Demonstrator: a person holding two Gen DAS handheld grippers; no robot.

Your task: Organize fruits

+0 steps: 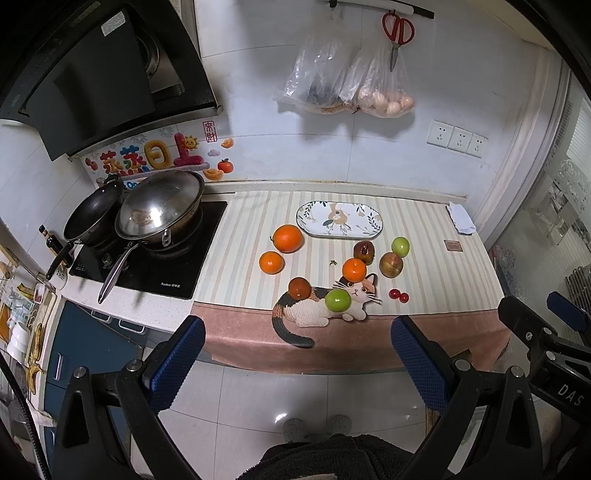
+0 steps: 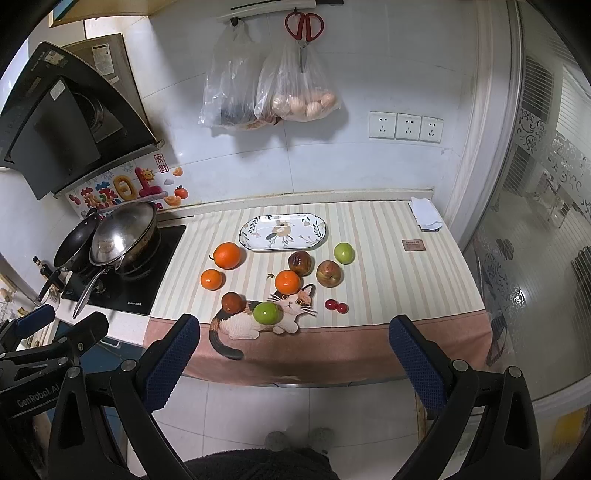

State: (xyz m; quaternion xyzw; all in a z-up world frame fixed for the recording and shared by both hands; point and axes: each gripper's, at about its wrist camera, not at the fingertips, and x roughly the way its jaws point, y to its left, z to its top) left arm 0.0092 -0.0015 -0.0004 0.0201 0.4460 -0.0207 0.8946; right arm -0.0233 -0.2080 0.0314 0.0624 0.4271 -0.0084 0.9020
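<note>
A striped cloth (image 2: 373,236) with a pink front border and a stitched cat (image 2: 258,321) covers the kitchen counter, which runs along a white tiled wall. On the cloth, near the wall, lies an oval patterned plate (image 2: 317,236) with nothing on it. In front of it the fruit is scattered: a large orange (image 2: 227,255), a smaller orange (image 2: 212,279) and a third orange (image 2: 288,281), a dark brownish fruit (image 2: 232,302), a green fruit (image 2: 266,313) resting on the cat, a second green fruit (image 2: 344,253), a dark red fruit (image 2: 300,263), a red-green apple (image 2: 328,273) and two small red cherries (image 2: 336,305). To the left, a stove (image 2: 147,273) carries a steel wok (image 2: 123,234) and a black pan (image 2: 74,243) under a black hood (image 2: 70,140). Red scissors (image 2: 303,27) and plastic bags (image 2: 273,92) hang on the wall, beside three sockets (image 2: 406,126); a folded white cloth (image 2: 426,214) sits in the far right corner next to a frosted glass door (image 2: 535,206).

The left gripper (image 1: 297,341) and the right gripper (image 2: 293,338) both hang off the counter's front edge above the floor, fingers spread wide and holding nothing. The contents of the darker bag are hard to make out; the fisheye rim cuts off the hood and door, and the small label (image 2: 413,245) on the cloth is unreadable
</note>
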